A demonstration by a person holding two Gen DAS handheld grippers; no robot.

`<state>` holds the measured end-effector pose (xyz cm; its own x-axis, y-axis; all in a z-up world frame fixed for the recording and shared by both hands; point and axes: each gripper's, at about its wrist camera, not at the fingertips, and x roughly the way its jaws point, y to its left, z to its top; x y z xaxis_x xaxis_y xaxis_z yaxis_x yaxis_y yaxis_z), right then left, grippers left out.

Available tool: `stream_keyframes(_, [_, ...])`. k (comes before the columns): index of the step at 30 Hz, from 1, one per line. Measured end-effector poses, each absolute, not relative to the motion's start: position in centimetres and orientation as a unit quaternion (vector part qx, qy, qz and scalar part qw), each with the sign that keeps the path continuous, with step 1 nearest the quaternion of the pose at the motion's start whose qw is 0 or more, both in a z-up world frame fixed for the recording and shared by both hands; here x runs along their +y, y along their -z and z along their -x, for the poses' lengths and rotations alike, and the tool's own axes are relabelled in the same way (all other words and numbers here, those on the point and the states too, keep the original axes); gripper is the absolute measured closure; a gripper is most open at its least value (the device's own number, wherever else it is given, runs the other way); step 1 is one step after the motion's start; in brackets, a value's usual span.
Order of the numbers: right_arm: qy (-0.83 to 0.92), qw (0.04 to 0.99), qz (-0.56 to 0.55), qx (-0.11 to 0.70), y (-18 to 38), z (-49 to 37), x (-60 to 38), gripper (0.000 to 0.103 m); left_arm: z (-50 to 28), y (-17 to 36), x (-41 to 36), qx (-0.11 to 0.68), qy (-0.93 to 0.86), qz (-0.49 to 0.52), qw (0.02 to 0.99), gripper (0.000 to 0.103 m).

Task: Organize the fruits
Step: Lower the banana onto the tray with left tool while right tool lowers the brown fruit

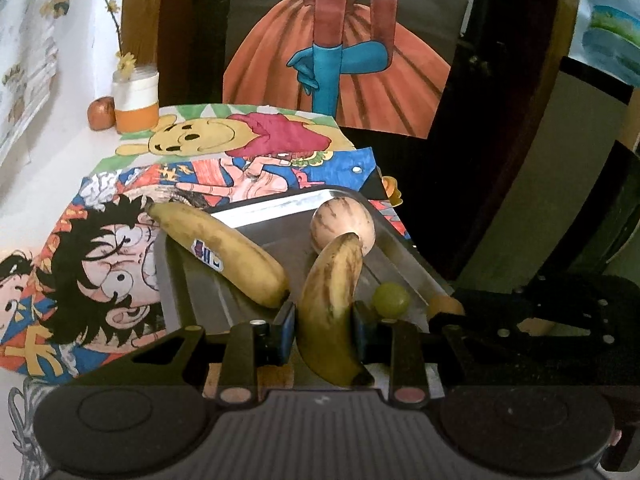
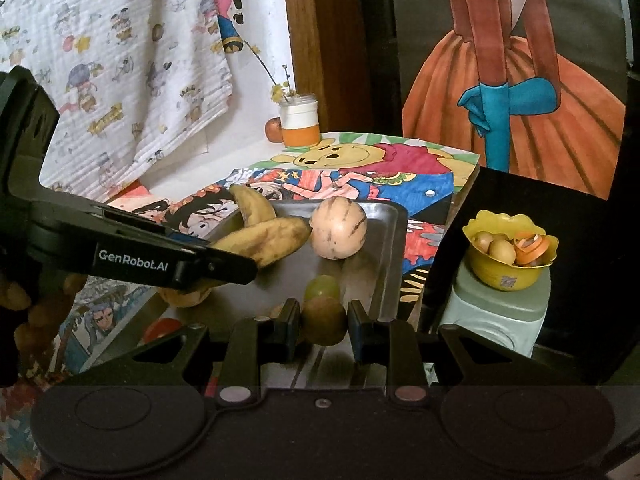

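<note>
We are gripping a spotted banana (image 1: 332,304) between the nearly closed pads of our left gripper (image 1: 324,330), its tip leaning against the pale striped melon (image 1: 343,225) over the metal tray (image 1: 280,204). A second banana (image 1: 224,256) is lying across the tray's left rim, and a green grape (image 1: 391,299) is resting just beside the held one. Our right gripper (image 2: 324,330) is clamping narrowly on a brownish kiwi (image 2: 324,320) at the tray's near edge. A yellow bowl (image 2: 510,276) of small fruit is sitting well apart to the right.
</note>
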<state>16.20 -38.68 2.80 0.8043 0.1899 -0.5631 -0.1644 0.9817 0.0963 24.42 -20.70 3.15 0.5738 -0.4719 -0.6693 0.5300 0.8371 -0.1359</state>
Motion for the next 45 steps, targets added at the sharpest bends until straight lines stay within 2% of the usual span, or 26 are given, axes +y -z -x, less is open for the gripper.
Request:
stream_keyframes(37, [-0.071, 0.959, 0.057, 0.269, -1.0, -14.5, -36.9, 0.075, -24.2, -2.5, -23.9, 0.357, 0.288, -0.150, 0.876, 0.069])
stream_keyframes(45, [-0.069, 0.959, 0.074, 0.266, -0.9, -14.5, -36.5, 0.075, -24.3, -2.6, -23.8, 0.364, 0.274, -0.167, 0.874, 0.064])
